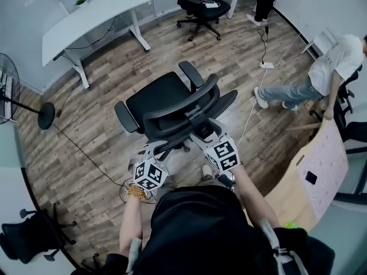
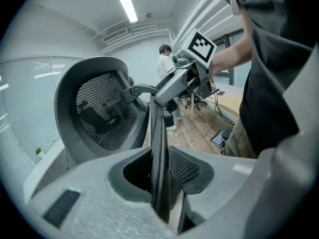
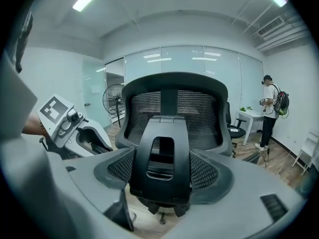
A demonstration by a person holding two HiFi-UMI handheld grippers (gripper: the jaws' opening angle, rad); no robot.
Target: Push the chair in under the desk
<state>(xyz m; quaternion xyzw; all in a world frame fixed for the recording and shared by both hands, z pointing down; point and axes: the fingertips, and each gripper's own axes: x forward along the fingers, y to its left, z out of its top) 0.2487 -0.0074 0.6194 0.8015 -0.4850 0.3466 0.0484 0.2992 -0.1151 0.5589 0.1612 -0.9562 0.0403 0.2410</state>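
Fan: a standing fan (image 1: 8,88) at the far left edge, its round base on the wood floor.
Desk: a white desk (image 1: 92,15) along the wall at upper left, a small green plant on its far corner and nothing beneath its top.
Left gripper: the left gripper (image 1: 156,153) reaches the near left side of the chair's back. Its jaws stand partly closed and pinch the thin black edge of the backrest, which runs upright between the two pads.
Chair: a black mesh office chair (image 1: 166,96) in mid-floor, well apart from the desk, with its seat and armrests turned toward the desk and its back toward the person holding the grippers.
Right gripper: the right gripper (image 1: 207,139) meets the middle of the chair's back. Its jaws are drawn in on the black spine bracket behind the mesh, one pad against each side.
Second chair: another black office chair (image 1: 198,6) stands at the top of the room.
Bystander: a person in a white shirt (image 1: 338,62) bends over at the right wall.
Board: a pale, pink-faced board (image 1: 324,165) leans at the lower right.
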